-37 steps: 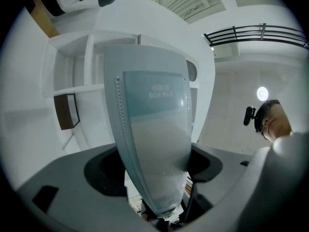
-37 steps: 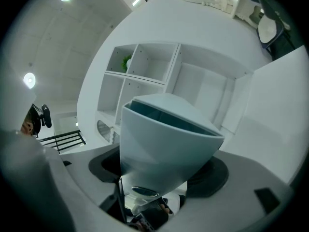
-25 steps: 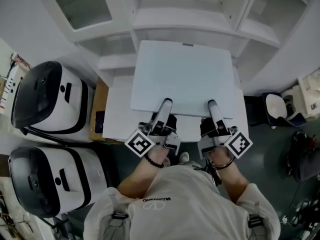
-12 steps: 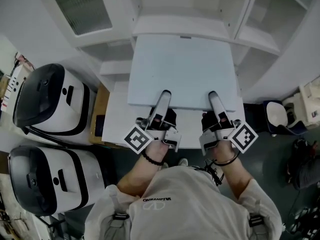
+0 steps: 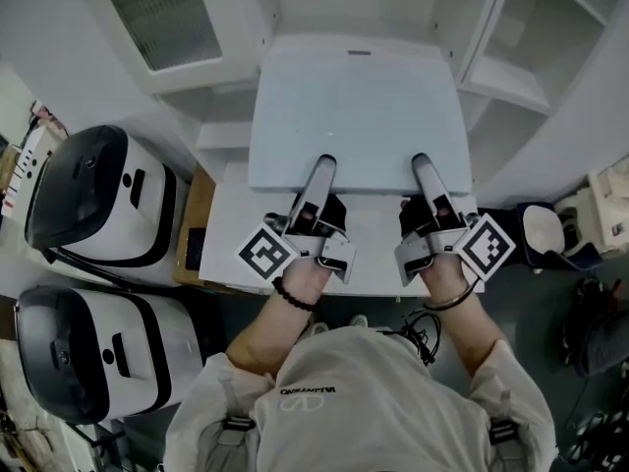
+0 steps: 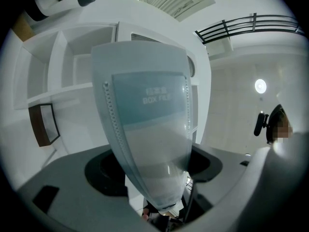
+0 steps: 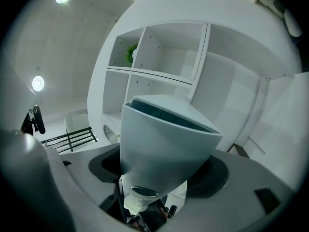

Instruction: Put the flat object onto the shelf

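The flat object is a pale blue box file [image 5: 359,116], held level in front of me over a white table [image 5: 228,246]. My left gripper [image 5: 322,165] is shut on its near edge at the left. My right gripper [image 5: 421,162] is shut on the same edge at the right. Ahead stands the white shelf [image 5: 354,43], and the file's far edge lies against its front ledge in the head view. The left gripper view shows the file [image 6: 147,124] between the jaws, with white print on its face. In the right gripper view the file [image 7: 161,146] rises toward the shelf compartments [image 7: 164,52].
Two white and black machines [image 5: 98,200] [image 5: 88,352] stand at the left, beside a brown box [image 5: 195,222]. Open cabinet doors [image 5: 157,13] flank the shelf. A dark bag [image 5: 598,313] and a stool [image 5: 545,226] are on the floor at the right.
Both grippers and the box file have risen and moved forward toward the shelf. The file's far edge now reaches the shelf's front ledge. The grip is unchanged.
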The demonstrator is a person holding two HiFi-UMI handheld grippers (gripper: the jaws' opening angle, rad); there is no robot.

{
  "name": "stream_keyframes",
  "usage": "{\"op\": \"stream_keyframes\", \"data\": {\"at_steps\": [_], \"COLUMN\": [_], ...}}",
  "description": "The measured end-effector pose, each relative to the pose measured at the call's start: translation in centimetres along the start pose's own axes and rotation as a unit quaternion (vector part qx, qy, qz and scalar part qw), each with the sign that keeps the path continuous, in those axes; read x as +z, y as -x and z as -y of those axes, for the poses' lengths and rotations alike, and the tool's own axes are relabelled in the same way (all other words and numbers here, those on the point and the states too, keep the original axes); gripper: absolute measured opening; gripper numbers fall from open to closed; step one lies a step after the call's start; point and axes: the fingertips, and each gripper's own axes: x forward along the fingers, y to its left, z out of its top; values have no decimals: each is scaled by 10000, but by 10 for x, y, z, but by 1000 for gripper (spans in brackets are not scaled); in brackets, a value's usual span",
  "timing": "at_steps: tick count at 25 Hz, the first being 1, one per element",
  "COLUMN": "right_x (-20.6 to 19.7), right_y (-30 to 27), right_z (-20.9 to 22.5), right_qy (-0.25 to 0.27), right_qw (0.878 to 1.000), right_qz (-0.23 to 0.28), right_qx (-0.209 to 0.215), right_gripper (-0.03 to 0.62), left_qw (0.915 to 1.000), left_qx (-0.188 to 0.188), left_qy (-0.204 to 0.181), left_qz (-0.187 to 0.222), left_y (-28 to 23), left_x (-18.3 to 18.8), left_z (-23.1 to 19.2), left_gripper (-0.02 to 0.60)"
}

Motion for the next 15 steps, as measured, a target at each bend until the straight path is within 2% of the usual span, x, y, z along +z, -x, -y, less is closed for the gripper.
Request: {"op": "stream_keyframes", "data": {"at_steps": [6,15], "right_x": [18,46], "right_y": [-23,-61], "right_z": [-5,3], "right_qy": [12,-5], "right_qw": [9999,9999], "right_qz": [103,144], "right_qx": [79,-57], "right_gripper": [364,364], "left_qw": [9999,10000], "left_qx": [-79,-41], "left_qy": [-88,13], "left_qz": [-42,-60], "left_y": [-29,-72], "left_x": [13,27], "left_z": [5,-6], "left_gripper": [345,345]}}
